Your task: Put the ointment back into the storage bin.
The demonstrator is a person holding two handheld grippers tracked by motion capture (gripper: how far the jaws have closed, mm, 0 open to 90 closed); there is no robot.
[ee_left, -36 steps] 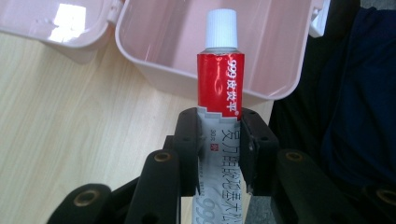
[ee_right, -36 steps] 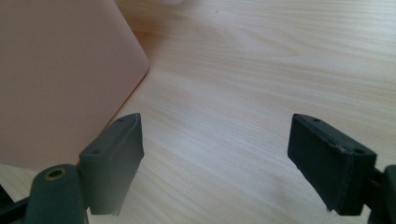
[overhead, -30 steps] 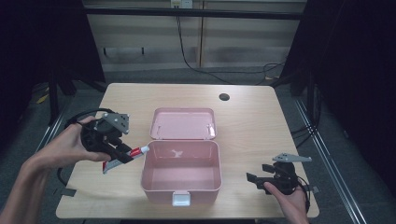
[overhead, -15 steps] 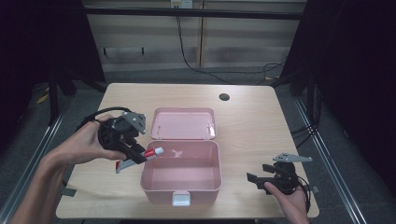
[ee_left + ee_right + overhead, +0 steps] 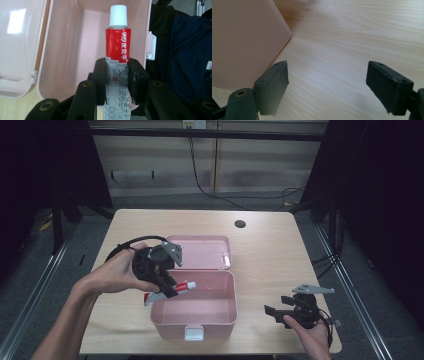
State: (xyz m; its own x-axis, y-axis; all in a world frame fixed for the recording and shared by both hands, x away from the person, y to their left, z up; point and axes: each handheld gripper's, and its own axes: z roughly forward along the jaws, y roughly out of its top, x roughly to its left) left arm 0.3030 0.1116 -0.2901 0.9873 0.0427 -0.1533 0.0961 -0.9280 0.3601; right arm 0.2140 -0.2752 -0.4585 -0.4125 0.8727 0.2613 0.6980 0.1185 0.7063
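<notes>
My left gripper (image 5: 167,287) (image 5: 117,75) is shut on a red, white and grey tube (image 5: 172,290) (image 5: 117,45) with a white cap. It holds the tube over the left rim of an open pink box (image 5: 197,312) (image 5: 75,50), cap pointing into the box. The box's lid (image 5: 202,252) lies flat behind it. My right gripper (image 5: 274,311) (image 5: 327,85) stands open at the table's front right, just right of the box wall (image 5: 242,37), with bare wood between its jaws.
The wooden table (image 5: 280,255) has a dark round hole (image 5: 240,224) near its far edge. A white latch (image 5: 194,333) sits on the box's front. Metal rails run along the floor on both sides.
My left gripper has carried the tube rightward, from beside the box's left wall to over its rim. The right gripper has stayed put.
</notes>
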